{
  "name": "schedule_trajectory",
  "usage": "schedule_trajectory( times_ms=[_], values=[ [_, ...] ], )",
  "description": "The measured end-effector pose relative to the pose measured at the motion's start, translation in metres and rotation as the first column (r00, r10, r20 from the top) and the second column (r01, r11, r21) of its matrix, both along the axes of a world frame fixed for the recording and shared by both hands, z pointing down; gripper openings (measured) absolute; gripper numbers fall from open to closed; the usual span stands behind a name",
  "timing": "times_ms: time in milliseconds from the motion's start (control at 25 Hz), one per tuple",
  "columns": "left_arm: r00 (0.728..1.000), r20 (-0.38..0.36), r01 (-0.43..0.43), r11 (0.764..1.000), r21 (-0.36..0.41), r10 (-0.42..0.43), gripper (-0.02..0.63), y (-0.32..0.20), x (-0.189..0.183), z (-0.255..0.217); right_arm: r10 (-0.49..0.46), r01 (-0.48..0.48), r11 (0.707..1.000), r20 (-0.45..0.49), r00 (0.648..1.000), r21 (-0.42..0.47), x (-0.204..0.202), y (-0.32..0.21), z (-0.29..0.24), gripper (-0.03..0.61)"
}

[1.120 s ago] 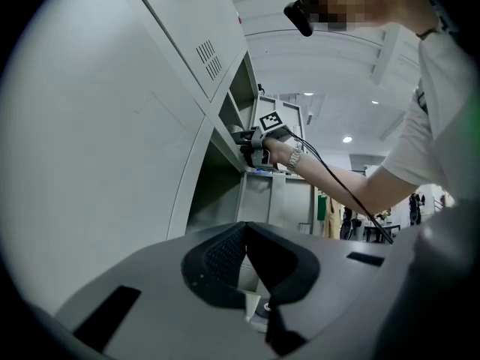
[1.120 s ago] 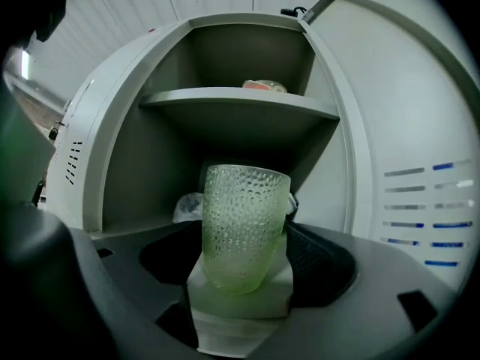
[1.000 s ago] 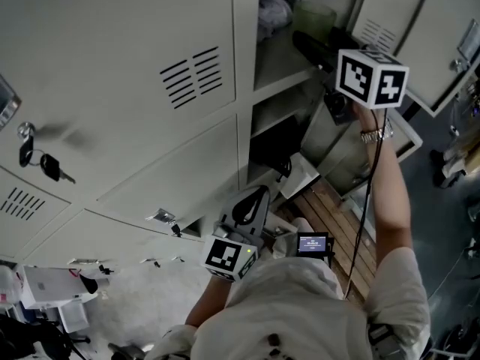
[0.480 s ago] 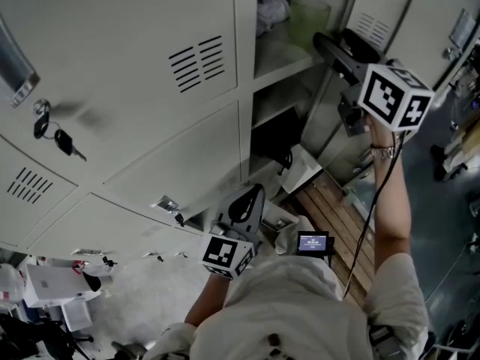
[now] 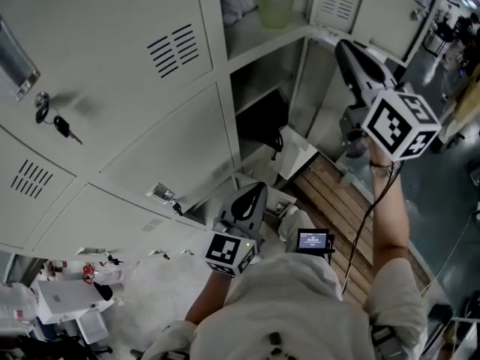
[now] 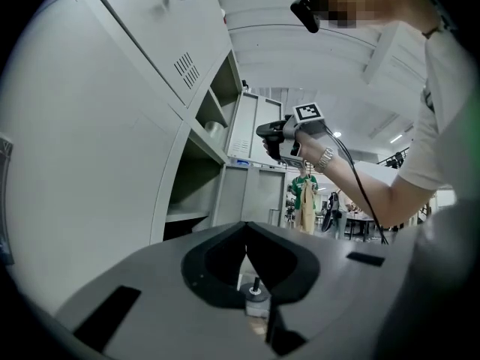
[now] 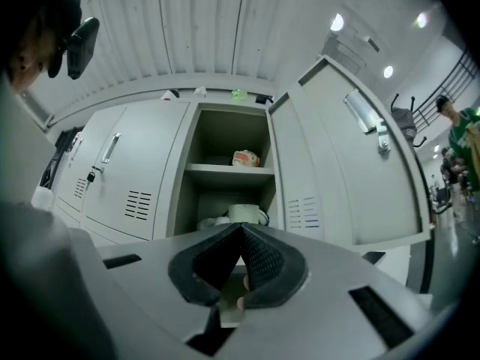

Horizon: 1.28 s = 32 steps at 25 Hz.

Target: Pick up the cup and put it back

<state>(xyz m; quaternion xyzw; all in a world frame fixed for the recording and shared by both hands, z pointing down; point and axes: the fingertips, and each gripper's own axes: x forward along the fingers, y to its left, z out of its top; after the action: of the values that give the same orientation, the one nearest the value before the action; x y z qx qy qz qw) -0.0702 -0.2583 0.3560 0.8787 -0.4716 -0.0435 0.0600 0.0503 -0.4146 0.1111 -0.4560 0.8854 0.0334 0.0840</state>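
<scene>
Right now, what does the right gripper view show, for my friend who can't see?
The right gripper's jaws are closing together, empty, aimed at an open grey locker. A pale cup stands in the compartment below its shelf, well beyond the jaws.

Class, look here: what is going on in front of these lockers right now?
A person stands at an open locker with a gripper in each hand. The right gripper is raised toward the locker, jaws shut on nothing, short of the pale green cup on a shelf. The left gripper hangs low, also shut and empty.

Locker room: grey metal lockers
</scene>
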Motion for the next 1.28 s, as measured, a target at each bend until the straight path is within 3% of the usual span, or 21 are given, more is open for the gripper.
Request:
schedule_trajectory(
  times_ms=[440, 760, 920, 1160, 1280],
  values=[
    [0.989, 0.019, -0.144, 0.989, -0.028, 0.145, 0.008, 0.041, 0.041, 0.013, 0.140, -0.142, 0.989, -0.048, 0.989, -0.047, 0.076, 0.100, 0.072, 0.025],
    [0.979, -0.035, -0.205, 0.976, -0.073, 0.203, 0.008, 0.051, 0.053, 0.028, 0.275, -0.267, 0.952, 0.035, 0.961, -0.149, 0.122, 0.164, 0.171, 0.025],
    [0.975, -0.032, -0.221, 0.972, -0.086, 0.219, 0.008, 0.054, 0.055, 0.037, 0.320, -0.296, 0.926, 0.072, 0.945, -0.233, 0.129, 0.195, 0.225, 0.025],
    [0.964, 0.004, -0.266, 0.962, -0.058, 0.267, 0.008, 0.063, 0.065, 0.049, 0.360, -0.320, 0.904, 0.102, 0.927, -0.285, 0.121, 0.237, 0.280, 0.025],
    [0.953, 0.010, -0.302, 0.952, -0.052, 0.303, 0.008, 0.070, 0.072, 0.055, 0.327, -0.279, 0.913, 0.126, 0.937, -0.298, 0.104, 0.256, 0.300, 0.025]
  ],
)
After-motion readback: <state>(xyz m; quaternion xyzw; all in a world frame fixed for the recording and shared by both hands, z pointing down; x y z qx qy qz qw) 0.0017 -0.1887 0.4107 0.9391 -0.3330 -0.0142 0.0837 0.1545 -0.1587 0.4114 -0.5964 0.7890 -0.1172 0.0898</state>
